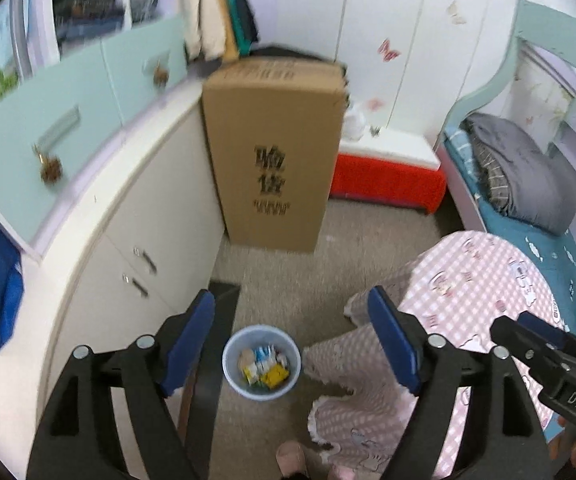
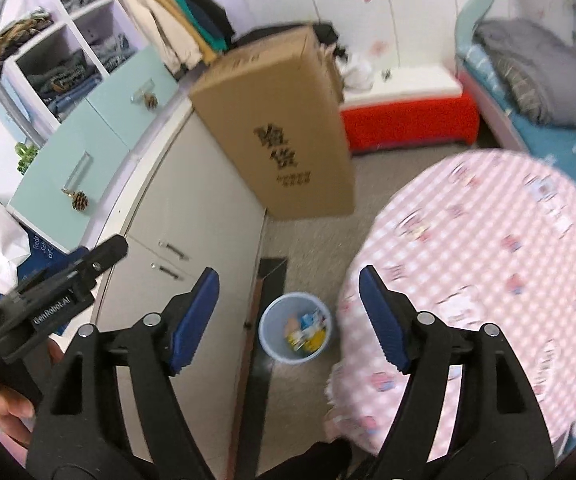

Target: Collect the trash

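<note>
Standing upright: bin (image 1: pixel 262 362) mouth up | litter (image 1: pixel 264 367) inside | left tongs (image 1: pixel 291 312) open

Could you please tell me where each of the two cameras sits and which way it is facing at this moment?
Left wrist: sits on the left gripper, open and empty, looking steeply down at the blue bin of trash on the floor; the right gripper shows at the right edge.
Right wrist: sits on the right gripper, also open and empty, looking down at the bin; a hand holds the left gripper at the left edge.
Shared: bin, cardboard box, checked tablecloth, red chest.
</note>
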Demonstrator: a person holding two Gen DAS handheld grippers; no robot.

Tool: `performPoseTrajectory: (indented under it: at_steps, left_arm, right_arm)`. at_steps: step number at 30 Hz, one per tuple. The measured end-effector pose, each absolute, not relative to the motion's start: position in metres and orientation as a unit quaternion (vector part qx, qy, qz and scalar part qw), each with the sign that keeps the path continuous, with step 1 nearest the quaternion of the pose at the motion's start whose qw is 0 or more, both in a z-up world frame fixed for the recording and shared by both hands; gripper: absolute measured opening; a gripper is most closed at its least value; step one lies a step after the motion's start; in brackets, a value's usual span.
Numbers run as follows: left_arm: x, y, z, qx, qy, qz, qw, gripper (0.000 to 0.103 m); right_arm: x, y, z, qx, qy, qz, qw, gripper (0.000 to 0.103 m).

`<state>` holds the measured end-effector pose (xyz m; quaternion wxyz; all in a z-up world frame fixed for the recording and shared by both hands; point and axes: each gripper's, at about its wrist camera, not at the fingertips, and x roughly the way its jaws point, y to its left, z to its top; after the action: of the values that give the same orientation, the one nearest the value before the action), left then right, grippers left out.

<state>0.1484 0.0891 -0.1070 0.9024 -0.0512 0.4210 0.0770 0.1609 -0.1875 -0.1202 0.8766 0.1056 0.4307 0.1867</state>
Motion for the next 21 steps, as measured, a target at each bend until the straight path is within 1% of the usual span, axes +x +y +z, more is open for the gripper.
performPoseTrajectory:
  at_steps: [3,9,10,11,21]
  left_arm:
    - [0.133,0.058,-0.082,-0.03,0.388,0.077,0.918,0.079]
    - [0.097,0.012,-0.047,-0.039,0.343,0.078,0.935,0.081]
    - [0.09,0.004,-0.043,-0.04,0.34,0.077,0.936,0.085]
    - [0.085,-0.001,-0.04,-0.04,0.339,0.077,0.937,0.085]
    - [0.033,-0.044,-0.016,-0.027,0.314,0.082,0.945,0.088]
  right_arm:
    - [0.142,-0.214,-0.103,0.094,0.401,0.183,0.892,0.075]
    - [0.106,-0.259,-0.075,0.066,0.353,0.172,0.917,0.08]
    - [0.102,-0.264,-0.072,0.062,0.346,0.171,0.92,0.081]
    - [0.095,-0.271,-0.068,0.058,0.339,0.17,0.924,0.082]
    - [0.042,-0.289,-0.041,0.008,0.271,0.159,0.949,0.088]
